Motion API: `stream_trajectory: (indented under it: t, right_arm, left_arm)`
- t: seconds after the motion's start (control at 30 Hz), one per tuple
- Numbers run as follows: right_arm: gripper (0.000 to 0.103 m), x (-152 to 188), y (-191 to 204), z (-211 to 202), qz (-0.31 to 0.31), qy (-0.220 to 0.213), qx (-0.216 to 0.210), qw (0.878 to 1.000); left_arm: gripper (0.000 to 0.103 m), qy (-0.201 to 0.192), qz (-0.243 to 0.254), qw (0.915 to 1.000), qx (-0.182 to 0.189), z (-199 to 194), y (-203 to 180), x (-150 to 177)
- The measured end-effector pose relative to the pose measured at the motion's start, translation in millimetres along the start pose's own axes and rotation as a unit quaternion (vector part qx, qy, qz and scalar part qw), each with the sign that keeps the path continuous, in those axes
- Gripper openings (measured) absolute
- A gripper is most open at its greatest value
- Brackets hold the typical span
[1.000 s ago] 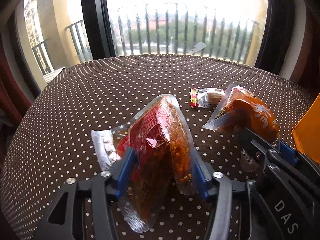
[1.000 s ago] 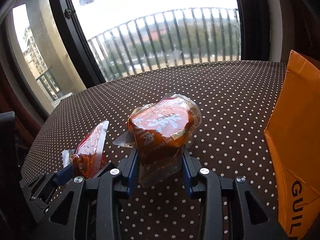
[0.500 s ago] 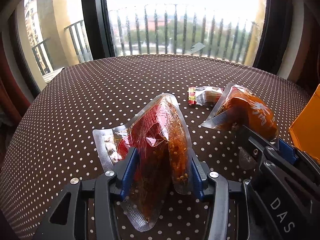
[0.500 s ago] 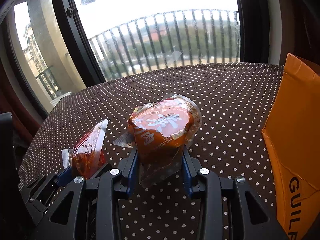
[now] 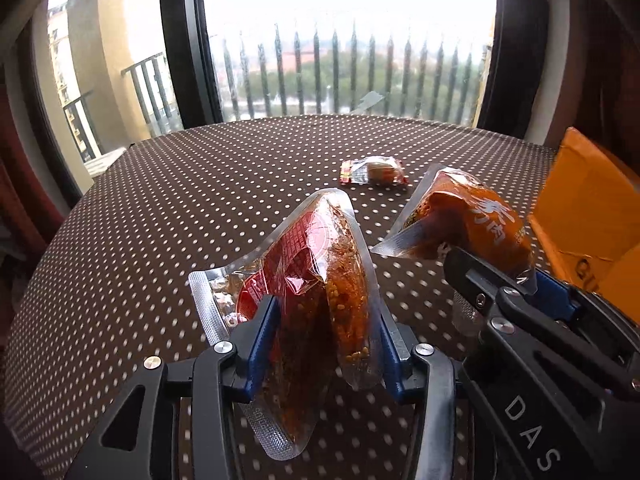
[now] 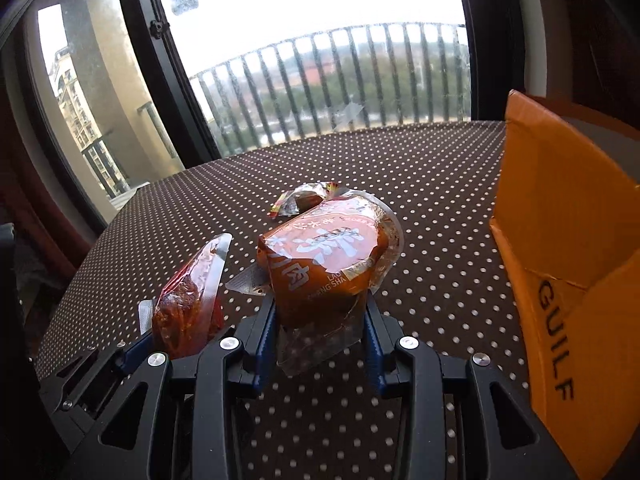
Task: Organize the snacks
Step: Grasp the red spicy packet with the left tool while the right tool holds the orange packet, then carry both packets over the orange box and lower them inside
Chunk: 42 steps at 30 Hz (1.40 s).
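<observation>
Snack pouches, glossy crinkled plastic: red one (image 5: 320, 280) between left fingers (image 5: 262, 332), orange one (image 6: 328, 264) between right fingers (image 6: 372, 340).

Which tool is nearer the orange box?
Right. The right tool, shut on the orange pack, sits just left of the box; the left tool, holding the red pack, is farther left.
</observation>
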State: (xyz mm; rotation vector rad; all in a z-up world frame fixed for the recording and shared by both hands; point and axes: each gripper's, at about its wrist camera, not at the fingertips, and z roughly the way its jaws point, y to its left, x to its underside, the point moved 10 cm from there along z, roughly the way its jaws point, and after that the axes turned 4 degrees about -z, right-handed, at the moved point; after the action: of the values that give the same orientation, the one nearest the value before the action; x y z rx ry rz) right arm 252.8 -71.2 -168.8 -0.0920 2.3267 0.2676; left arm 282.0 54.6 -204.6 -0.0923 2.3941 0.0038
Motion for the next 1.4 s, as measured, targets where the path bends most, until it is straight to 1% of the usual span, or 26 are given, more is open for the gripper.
stream_trajectory:
  t: [0.17, 0.23, 0.4, 0.57, 0.73, 0.9, 1.17, 1.4]
  right_arm:
    - [0.041, 6, 2, -31, -0.011, -0.015, -0.006, 1.000]
    - [0.041, 9, 4, -42, -0.014, -0.016, -0.015, 1.000]
    - [0.041, 8, 8, -71, -0.032, -0.036, -0.021, 0.999]
    - [0.041, 1, 7, -100, -0.038, -0.063, -0.020, 0.997]
    - [0.041, -10, 1, -123, -0.039, -0.085, -0.015, 0.996]
    - [0.041, -22, -13, -139, -0.037, -0.104, -0.005, 0.994]
    - [0.041, -36, -44, -164, -0.027, -0.133, 0.022, 0.991]
    - [0.041, -40, -81, -179, -0.001, -0.147, 0.045, 0.988]
  left_arm:
    - [0.047, -0.027, -0.001, 0.9996, 0.009, -33, -8, 5]
    - [0.047, -0.040, -0.002, 0.9991, 0.013, -46, -11, 6]
    - [0.047, -0.064, -0.003, 0.9978, 0.018, -78, -18, 6]
    - [0.047, -0.090, 0.006, 0.9956, 0.022, -108, -29, -2]
    - [0.047, -0.111, 0.017, 0.9932, 0.031, -129, -42, -15]
    - [0.047, -0.128, 0.028, 0.9905, 0.043, -142, -57, -28]
    - [0.047, -0.147, 0.051, 0.9854, 0.068, -157, -95, -42]
    - [0.047, -0.155, 0.083, 0.9803, 0.090, -155, -128, -51]
